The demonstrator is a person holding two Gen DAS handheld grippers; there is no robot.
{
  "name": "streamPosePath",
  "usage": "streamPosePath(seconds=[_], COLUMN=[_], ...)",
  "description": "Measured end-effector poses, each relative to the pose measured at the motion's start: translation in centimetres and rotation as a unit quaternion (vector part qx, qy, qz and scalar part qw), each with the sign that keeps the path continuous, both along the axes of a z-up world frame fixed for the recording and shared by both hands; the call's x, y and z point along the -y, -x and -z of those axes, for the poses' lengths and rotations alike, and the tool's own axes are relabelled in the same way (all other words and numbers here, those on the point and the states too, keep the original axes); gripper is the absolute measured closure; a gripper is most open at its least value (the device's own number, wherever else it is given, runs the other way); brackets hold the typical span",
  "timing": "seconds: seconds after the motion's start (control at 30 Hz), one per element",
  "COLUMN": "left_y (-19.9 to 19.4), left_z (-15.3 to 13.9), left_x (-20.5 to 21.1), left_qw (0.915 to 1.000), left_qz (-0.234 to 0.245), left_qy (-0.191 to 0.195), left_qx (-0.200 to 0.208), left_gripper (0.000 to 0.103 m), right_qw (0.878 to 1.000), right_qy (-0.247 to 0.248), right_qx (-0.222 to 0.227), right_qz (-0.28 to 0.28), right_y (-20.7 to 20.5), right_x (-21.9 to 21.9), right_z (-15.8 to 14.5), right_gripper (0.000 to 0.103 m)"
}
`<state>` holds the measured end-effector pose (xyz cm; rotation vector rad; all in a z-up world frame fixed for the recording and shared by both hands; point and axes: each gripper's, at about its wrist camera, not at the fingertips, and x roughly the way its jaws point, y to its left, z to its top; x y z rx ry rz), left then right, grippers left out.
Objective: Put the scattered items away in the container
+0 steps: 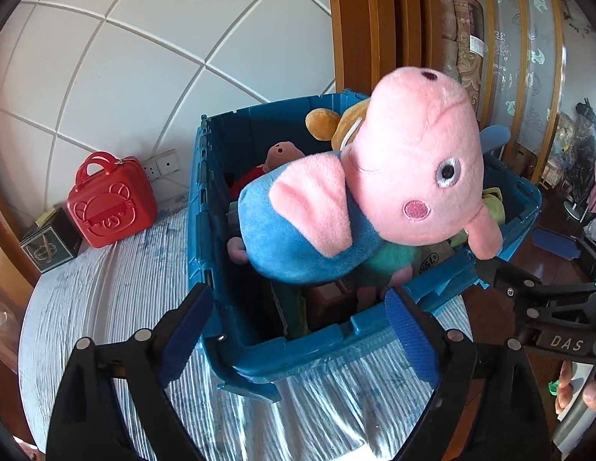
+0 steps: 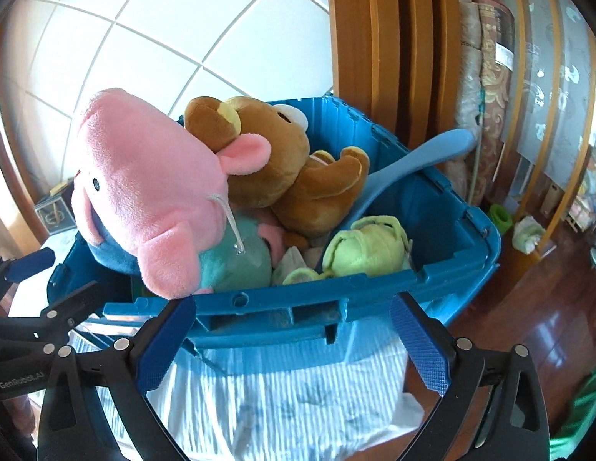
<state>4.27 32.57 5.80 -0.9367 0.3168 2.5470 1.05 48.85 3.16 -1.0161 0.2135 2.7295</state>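
A blue plastic crate stands on a striped cloth and holds several plush toys. A pink pig plush in a blue shirt lies on top of the pile, leaning over the crate's near rim. A brown bear, a green plush and a blue spoon-shaped toy lie in the crate too. My left gripper is open and empty just in front of the crate's near corner. My right gripper is open and empty at the crate's near rim. Each gripper shows at the edge of the other's view.
A red pig-faced case and a dark box stand by the tiled wall at the left. A wooden door frame and rolled rugs rise behind the crate. Dark wooden floor lies at the right.
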Motion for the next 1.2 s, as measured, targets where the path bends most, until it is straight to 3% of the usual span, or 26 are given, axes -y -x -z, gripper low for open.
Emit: streamPosePath(seconds=[0.47,0.9,1.2], left_y=[-5.3,-12.9,-14.6], left_z=[-0.5,-3.5,-4.6], left_x=[5.8,10.6,11.5], left_qw=[0.9994,0.9956,0.9945], left_qz=[-0.010,-0.032,-0.022], left_qy=[-0.026,-0.053,-0.072], left_qx=[-0.020,-0.071,-0.072], left_gripper=[0.006,0.006,0.006], right_qw=[1.000,0.993,0.991], right_qy=[-0.008,-0.058,-0.063], right_qx=[-0.010,-0.103,-0.113], right_qz=[0.017,0.008,0.018], right_y=[-5.6,-15.3,-17.7], right_x=[4.4,11.6,13.3], right_z=[-0.2,-5.3,-6.8], right_gripper=[0.001,0.000,0.000])
